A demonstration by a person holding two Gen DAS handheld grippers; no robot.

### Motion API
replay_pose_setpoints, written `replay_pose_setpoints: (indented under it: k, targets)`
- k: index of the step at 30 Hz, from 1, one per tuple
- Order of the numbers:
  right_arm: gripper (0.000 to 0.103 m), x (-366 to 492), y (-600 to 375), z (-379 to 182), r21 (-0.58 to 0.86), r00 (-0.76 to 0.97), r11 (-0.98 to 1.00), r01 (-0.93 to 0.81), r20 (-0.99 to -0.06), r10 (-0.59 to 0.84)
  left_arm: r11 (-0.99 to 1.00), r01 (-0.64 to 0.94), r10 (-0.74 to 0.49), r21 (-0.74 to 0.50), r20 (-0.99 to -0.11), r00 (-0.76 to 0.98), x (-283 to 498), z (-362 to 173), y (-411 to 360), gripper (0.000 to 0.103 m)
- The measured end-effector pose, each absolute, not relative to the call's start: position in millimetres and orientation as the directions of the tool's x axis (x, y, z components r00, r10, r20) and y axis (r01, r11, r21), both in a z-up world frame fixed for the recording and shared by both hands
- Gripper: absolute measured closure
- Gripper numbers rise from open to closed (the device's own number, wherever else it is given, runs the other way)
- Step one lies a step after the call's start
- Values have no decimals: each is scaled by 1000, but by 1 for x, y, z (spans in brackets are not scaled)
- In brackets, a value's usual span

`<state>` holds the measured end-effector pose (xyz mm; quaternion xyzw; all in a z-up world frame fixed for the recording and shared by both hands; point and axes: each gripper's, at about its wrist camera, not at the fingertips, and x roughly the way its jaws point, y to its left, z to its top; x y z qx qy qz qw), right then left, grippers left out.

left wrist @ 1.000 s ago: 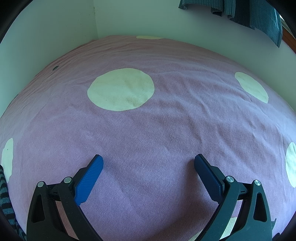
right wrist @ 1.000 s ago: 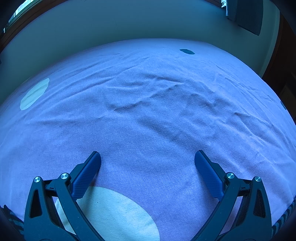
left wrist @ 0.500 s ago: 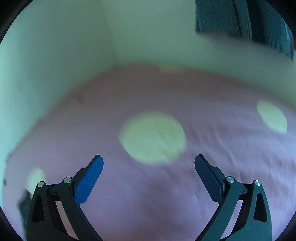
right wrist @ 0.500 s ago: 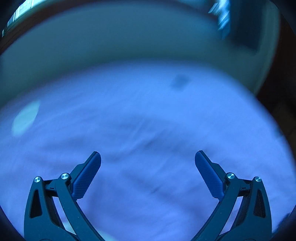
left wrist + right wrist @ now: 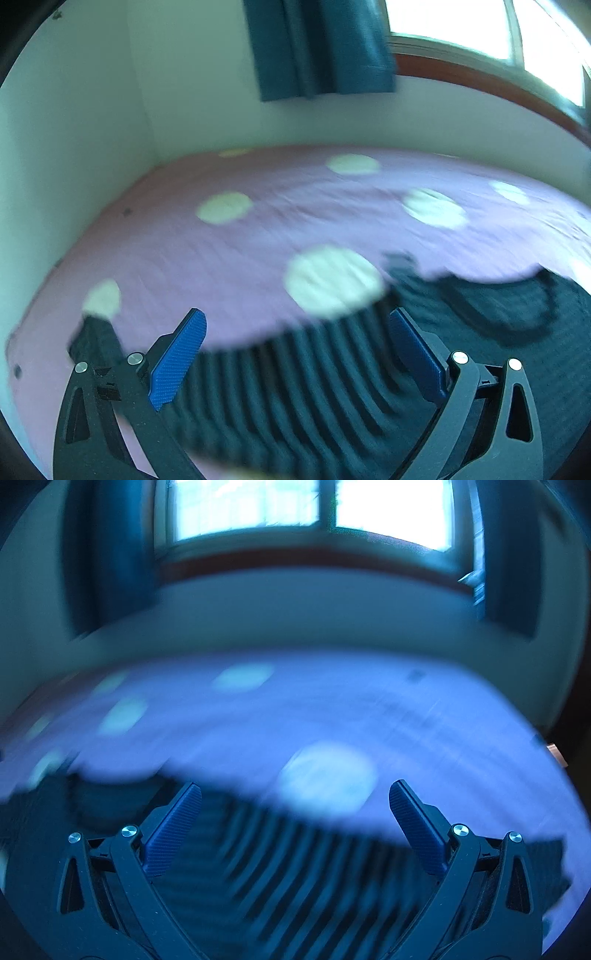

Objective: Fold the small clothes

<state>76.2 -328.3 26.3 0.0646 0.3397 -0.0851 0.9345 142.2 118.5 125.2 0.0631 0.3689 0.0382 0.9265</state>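
Both the left gripper (image 5: 297,332) and right gripper (image 5: 295,805) gaped wide above the striped garment (image 5: 295,387); each should pinch one hem corner squarely.

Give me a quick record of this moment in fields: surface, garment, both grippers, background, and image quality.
surface: pink bedspread with pale dots
garment: dark striped top, lying on the bedspread, near edge
left gripper: open, over the stripes, holding nothing
right gripper: open, holding nothing
background: window, teal curtain
image quality: motion-blurred
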Motion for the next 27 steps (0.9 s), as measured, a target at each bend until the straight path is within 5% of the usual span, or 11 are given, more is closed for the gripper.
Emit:
replay_pose_setpoints:
  k: [7, 27]
  targets:
    - [2, 5, -280, 13, 229, 747, 965, 132, -662, 55, 997, 49, 7, 65, -667, 745, 64, 125, 72, 5]
    - [2, -27, -232, -5, 289, 702, 942, 170, -707, 91, 991, 132, -69, 24, -752, 655, 23, 78, 46, 5]
